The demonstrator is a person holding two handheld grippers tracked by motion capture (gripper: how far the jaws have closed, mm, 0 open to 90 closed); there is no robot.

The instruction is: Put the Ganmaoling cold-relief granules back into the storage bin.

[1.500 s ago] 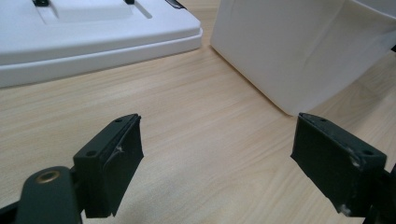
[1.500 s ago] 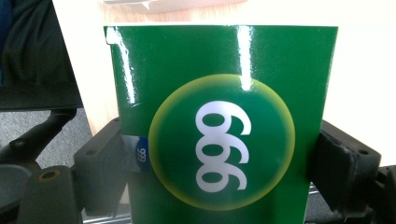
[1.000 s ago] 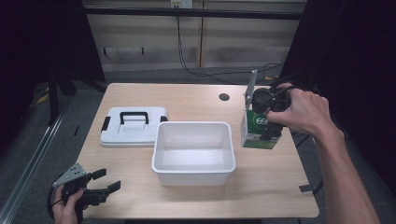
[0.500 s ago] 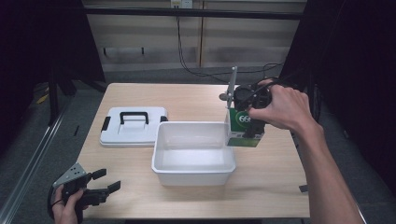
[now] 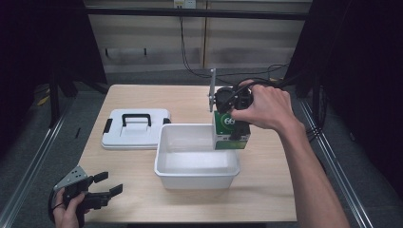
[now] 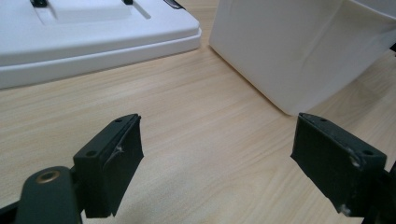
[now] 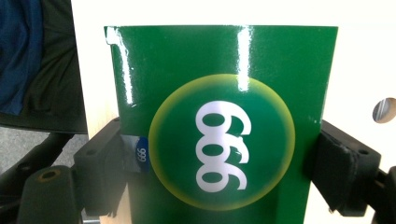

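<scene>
Right gripper (image 5: 231,124) clamped on green box (image 5: 230,130), one jaw on each side face; box held upright, hanging below the hand (image 5: 263,107). In the right gripper view the box (image 7: 219,126) sits square between the jaws, round yellow-rimmed logo with white "999" facing the camera, read sideways. Small blue sticker next to the left jaw. Box carried off the tabletop (image 5: 142,161), at the far right corner of white bin (image 5: 197,156); lower edge close to the bin rim, overlapping it in the high view. Cannot tell if touching. Grey plate of the gripper standing up just left of the hand.

Left gripper (image 5: 107,184) wide, holding nothing; sitting low at the near left edge of the tabletop, held in the left hand (image 5: 66,211). In the left gripper view, jaws spread well apart over bare wood (image 6: 196,140). Ahead and to the right of it: bin wall (image 6: 289,51), near. Ahead and to the left: white lid (image 6: 93,32), flat on the tabletop. In the high view the lid (image 5: 135,129) with black handle lies just left of the bin, nearly touching. Left gripper well apart from box and right gripper.
</scene>
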